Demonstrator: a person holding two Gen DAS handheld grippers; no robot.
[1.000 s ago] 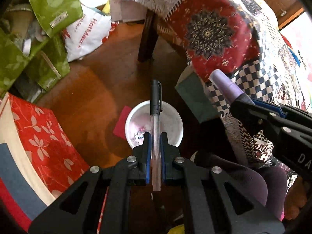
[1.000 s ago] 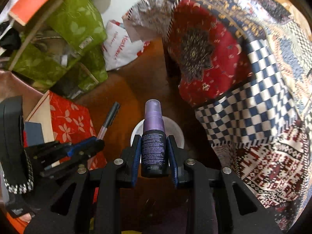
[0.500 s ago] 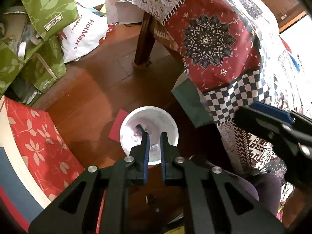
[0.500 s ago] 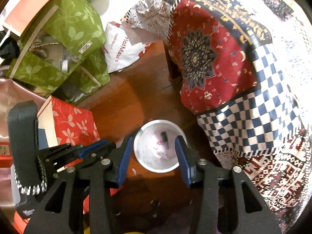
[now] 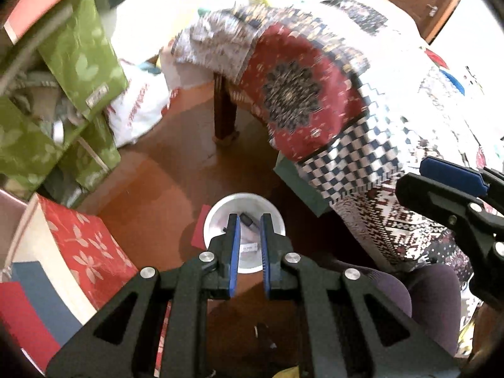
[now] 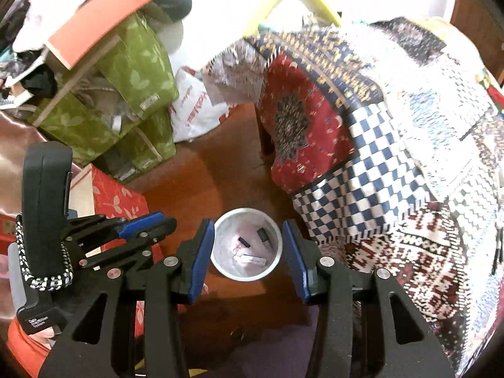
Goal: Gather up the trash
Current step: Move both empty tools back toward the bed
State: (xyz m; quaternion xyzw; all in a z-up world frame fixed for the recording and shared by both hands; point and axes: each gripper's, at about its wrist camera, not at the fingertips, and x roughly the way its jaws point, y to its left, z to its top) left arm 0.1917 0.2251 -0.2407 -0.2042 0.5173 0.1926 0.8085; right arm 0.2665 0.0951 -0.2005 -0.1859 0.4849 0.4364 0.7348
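**Trash bin on the floor, both grippers empty above it**

Trash bin (image 6: 246,245), a small white round tub, stands on the brown wooden floor (image 6: 201,170) beside a table draped in a patchwork cloth (image 6: 371,163). The right wrist view looks straight into it: two dark pieces and one pale labelled tube lie on pinkish scraps. The left wrist view hides most of that behind its own fingers and shows instead a red card (image 5: 200,230) on the floor touching the bin (image 5: 274,220).

One bin, two grippers. Green leaf-print boxes (image 6: 132,72) are stacked at the left, a red flowered box (image 6: 119,198) nearer.

The left gripper (image 5: 249,245) has its blue pads nearly together with nothing between them. The right gripper (image 6: 249,261) has its jaws spread and empty.

A second earlier the left gripper pinched a pen and the right a purple spray bottle; both are now gone from the jaws, and the bin looks smaller in both views.
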